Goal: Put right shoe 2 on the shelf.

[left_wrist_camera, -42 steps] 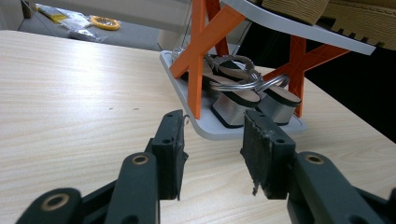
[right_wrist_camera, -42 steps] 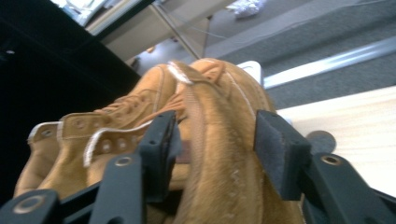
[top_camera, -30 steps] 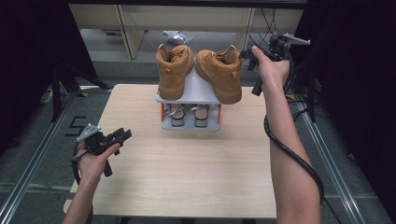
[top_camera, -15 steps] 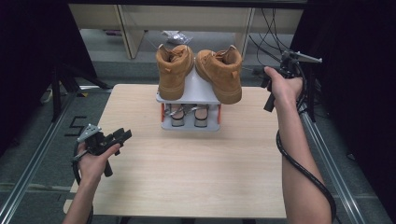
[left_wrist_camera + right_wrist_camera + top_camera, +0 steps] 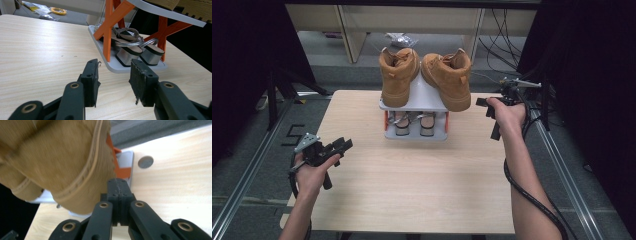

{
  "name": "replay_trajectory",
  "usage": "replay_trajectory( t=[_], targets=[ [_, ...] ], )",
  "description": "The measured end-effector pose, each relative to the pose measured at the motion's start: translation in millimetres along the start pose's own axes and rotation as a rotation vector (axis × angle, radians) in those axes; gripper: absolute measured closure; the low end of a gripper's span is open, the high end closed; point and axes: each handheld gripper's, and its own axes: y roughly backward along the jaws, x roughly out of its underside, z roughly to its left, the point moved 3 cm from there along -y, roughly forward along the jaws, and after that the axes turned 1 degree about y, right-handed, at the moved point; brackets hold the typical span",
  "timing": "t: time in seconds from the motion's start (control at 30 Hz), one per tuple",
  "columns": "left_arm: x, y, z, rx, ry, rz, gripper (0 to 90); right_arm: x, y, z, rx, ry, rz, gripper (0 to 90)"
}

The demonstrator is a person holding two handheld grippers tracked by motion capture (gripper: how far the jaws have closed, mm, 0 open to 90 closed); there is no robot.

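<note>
A light wooden table (image 5: 422, 185) is seen from above, with dark curtains on both sides. At its far middle a small two-level shoe rack (image 5: 416, 131) is set, grey shelves on orange crossed legs (image 5: 110, 27).

On the top shelf two tan boots (image 5: 398, 76) (image 5: 449, 79) are parked side by side, toes pointing toward the near edge, the right one overhanging the shelf's front a bit. On the bottom shelf a pair of sandals (image 5: 136, 50) with silvery straps and metallic heels is tucked in between the legs.

The left gripper (image 5: 343, 145) is held low over the near left part of the table, well apart from the rack, aimed to the right. In the left gripper view its jaws are spread wide with nothing between them, and the rack and sandals are lined up beyond.

The right gripper (image 5: 482, 103) is held up at the far right, just beside the right boot's toe. In the right gripper view its jaws are pressed flat together with nothing caught in them, and the boot's suede side (image 5: 62, 157) is looming right in front, a bit blurred. Whether the tips are touching the boot can't really be told.
</note>
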Motion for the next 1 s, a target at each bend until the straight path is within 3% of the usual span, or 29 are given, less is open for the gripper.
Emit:
replay_trajectory(
  t=[0.07,0.1,0.13,0.2,0.23,0.27,0.3,0.37,0.4,0.5,0.53,0.57,0.6,0.67,0.8,0.83,0.93,1.0],
  targets=[
    [0.0,0.1,0.3,0.0,0.0,0.0,57.7,6.2,-4.1,-1.8,0.006,0.008,0.013,90.0],
    [0.1,0.2,0.5,0.0,0.0,0.0,57.7,8.4,-5.8,-3.9,0.01,0.038,0.015,90.0],
    [0.1,0.2,0.7,0.001,0.0,-0.001,57.7,11.2,-6.4,-2.6,0.003,0.008,0.028,90.0],
    [-0.1,0.5,1.2,0.0,0.001,-0.003,57.7,15.9,-8.5,-3.2,-0.003,0.007,0.032,90.0],
    [-0.2,0.7,1.7,-0.003,0.0,-0.003,57.7,17.3,-9.4,-5.3,-0.004,0.034,0.029,90.0],
    [-0.2,0.7,1.9,-0.004,0.002,-0.003,57.7,19.3,-9.6,-3.4,-0.019,0.012,0.037,90.0],
    [0.0,0.4,1.9,-0.003,0.002,-0.004,57.7,20.1,-9.6,-4.3,-0.012,0.038,0.035,90.0],
    [0.2,0.3,1.3,-0.001,0.001,-0.002,57.8,20.8,-9.7,-2.6,-0.023,0.023,0.035,90.0],
    [0.2,0.4,0.9,-0.001,0.0,-0.001,57.8,20.5,-9.6,-3.6,-0.014,0.053,0.03,90.0],
    [0.3,0.1,0.5,0.002,0.0,0.0,57.7,23.0,-10.8,2.0,-0.026,0.035,0.05,90.0],
    [0.5,0.3,0.4,-0.004,-0.001,0.006,57.8,22.7,-12.9,0.3,-0.033,0.079,0.037,90.0],
    [0.7,-0.4,0.4,0.004,0.0,0.001,57.8,22.8,-14.4,0.7,-0.045,0.09,0.031,90.0],
    [0.8,-0.4,0.4,0.003,0.0,0.002,57.8,24.3,-13.2,5.6,-0.032,0.036,0.048,90.0],
    [1.0,-0.7,0.5,0.003,0.0,0.003,57.8,24.1,-13.5,4.1,-0.019,0.073,0.037,90.0],
    [1.9,-1.7,0.1,0.003,0.001,0.005,57.8,25.4,-13.1,6.3,-0.036,0.024,0.04,90.0],
    [2.1,-2.0,-0.3,0.003,0.003,0.005,57.8,25.2,-14.5,5.0,-0.03,0.052,0.027,90.0],
    [2.0,-2.2,-1.2,0.004,0.001,0.006,57.8,27.9,-17.0,11.0,-0.049,0.011,0.031,90.0],
    [1.7,-1.9,-1.3,0.006,0.001,0.004,57.8,28.2,-20.3,11.2,-0.058,0.042,0.024,90.0]
  ],
)
